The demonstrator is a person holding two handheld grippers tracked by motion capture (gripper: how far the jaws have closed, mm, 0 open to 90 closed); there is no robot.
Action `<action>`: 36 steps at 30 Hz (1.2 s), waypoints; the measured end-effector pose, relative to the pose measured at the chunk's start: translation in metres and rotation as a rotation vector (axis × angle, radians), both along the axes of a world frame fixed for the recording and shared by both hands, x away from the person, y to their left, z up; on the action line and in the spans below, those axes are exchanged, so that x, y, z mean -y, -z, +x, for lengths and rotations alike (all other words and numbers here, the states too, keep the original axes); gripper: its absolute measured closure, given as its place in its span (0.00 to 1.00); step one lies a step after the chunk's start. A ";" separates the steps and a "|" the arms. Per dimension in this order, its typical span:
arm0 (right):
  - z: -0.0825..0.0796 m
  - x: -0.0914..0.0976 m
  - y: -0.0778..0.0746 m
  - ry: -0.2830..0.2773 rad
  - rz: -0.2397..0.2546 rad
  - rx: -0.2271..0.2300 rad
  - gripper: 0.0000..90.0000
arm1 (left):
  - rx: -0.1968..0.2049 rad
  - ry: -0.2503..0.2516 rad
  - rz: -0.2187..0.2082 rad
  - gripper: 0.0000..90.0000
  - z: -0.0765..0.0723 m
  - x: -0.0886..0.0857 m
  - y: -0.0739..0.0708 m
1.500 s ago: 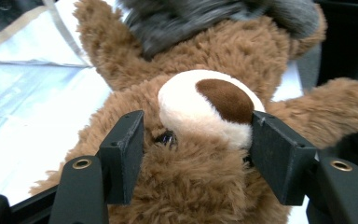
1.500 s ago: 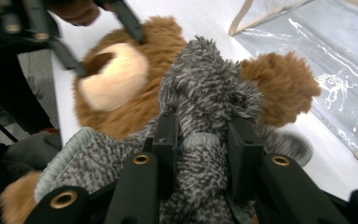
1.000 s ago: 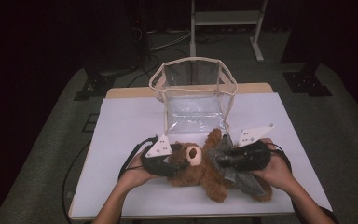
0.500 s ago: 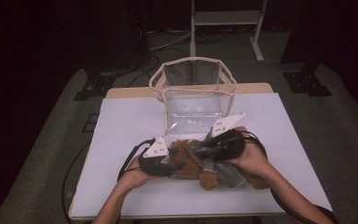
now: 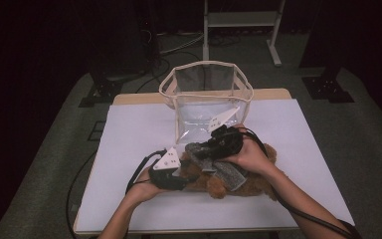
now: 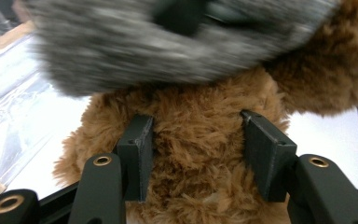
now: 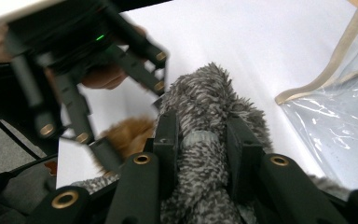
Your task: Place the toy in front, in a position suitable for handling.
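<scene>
Pinching grey scarf (image 7: pixel 205 135): right gripper (image 7: pixel 198 140); left gripper (image 6: pixel 196 149) clamps brown plush (image 6: pixel 200 140).

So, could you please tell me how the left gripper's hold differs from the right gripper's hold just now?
The left gripper clamps brown plush fur between widely spaced jaws; the right gripper pinches a narrower fold of the grey speckled fabric, jaws closer together. In the high view, the left gripper sits low by the table, while the right gripper is raised nearer the clear bag. Both are shut on parts of the same stuffed toy.
</scene>
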State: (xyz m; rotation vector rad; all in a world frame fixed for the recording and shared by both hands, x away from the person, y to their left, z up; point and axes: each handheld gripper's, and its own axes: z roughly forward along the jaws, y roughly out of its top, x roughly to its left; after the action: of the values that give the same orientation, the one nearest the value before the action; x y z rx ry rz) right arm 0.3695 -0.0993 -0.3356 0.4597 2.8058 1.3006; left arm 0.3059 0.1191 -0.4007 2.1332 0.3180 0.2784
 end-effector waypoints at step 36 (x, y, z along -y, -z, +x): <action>-0.024 0.172 -0.048 0.275 0.103 0.015 0.76 | -0.052 0.144 -0.038 0.32 0.009 0.016 -0.018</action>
State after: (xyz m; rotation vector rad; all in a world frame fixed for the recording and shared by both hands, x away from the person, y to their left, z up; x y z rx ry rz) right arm 0.3458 -0.2717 -0.2877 0.8028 2.5556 1.3825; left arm 0.3144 0.1034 -0.3827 2.1166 0.1975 0.1327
